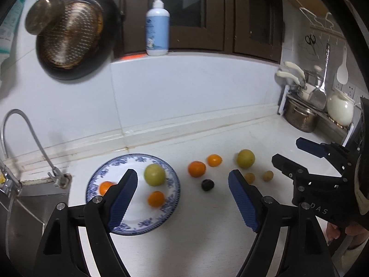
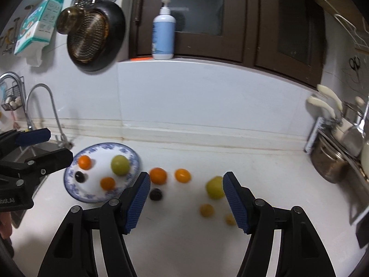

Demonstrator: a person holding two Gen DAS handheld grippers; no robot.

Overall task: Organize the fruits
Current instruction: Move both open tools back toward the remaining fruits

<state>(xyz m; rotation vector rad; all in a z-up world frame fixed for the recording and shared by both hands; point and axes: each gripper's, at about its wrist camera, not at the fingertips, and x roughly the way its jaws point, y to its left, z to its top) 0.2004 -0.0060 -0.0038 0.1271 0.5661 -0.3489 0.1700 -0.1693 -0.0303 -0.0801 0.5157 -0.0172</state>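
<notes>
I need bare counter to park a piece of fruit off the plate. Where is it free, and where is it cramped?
Free: the white counter between the loose fruit and the pots at the right, and the near strip below both grippers. Crowded: the run from the plate past the oranges and dark fruit to the green fruit.

In the left wrist view, the left gripper's (image 1: 183,184) near finger hides part of an orange fruit (image 1: 105,187) on the plate (image 1: 171,181); the dark fruit that lies on that plate (image 2: 79,176) is hidden there altogether. The two small yellow fruits (image 2: 206,210) are blurred, one (image 2: 229,219) partly behind a right gripper (image 2: 185,198) finger. The sink (image 1: 30,196) is cut off at the edge.
</notes>
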